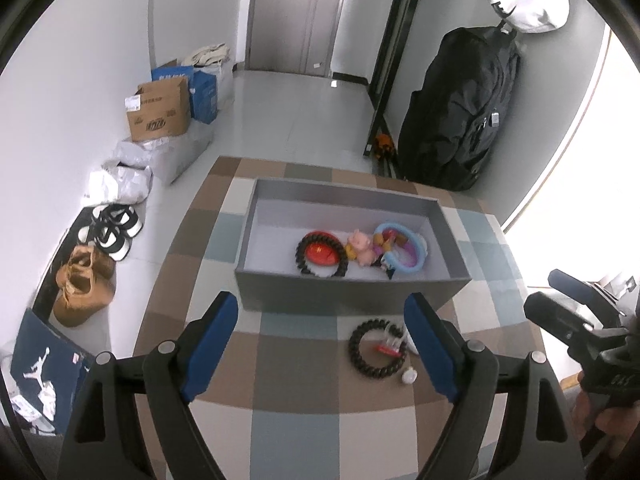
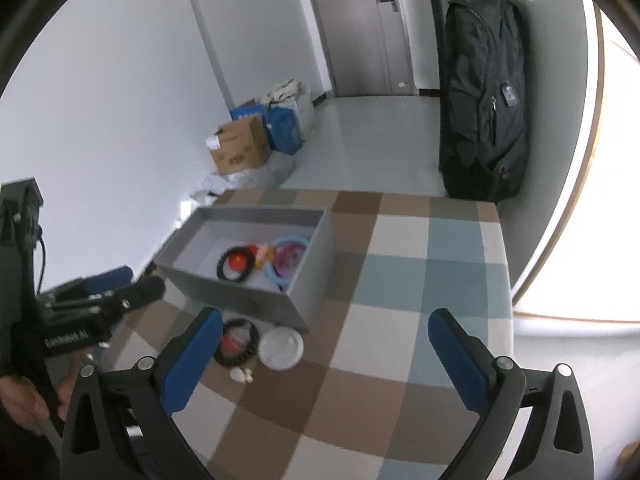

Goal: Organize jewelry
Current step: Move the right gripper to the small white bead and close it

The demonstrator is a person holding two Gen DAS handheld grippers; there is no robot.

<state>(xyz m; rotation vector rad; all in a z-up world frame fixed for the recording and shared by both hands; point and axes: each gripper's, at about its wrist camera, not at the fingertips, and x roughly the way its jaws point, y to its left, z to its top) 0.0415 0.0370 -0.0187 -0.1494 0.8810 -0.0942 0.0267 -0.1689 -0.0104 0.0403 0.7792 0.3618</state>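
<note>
Jewelry lay partly inside the grey box (image 1: 352, 288); a black beaded bracelet (image 1: 374, 354) sat just in front of it, beside a white lid (image 2: 281, 348). Left gripper (image 1: 324, 344) and right gripper (image 2: 326, 354) both gaped wide, holding nothing. Checked tablecloth (image 1: 296, 392) below; black backpack (image 1: 460, 112) against the wall.

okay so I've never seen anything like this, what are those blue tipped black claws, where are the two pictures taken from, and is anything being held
Those claws are hand-held grippers, one in each of a person's hands, each with a camera looking along its fingers. One picture is from the left gripper, the other from the right gripper. Both stand open and hold nothing. On the checkered tablecloth sits a grey box holding bracelets and small toys. In front of it lie a dark beaded bracelet, a round white lid and some small white pieces.
</note>
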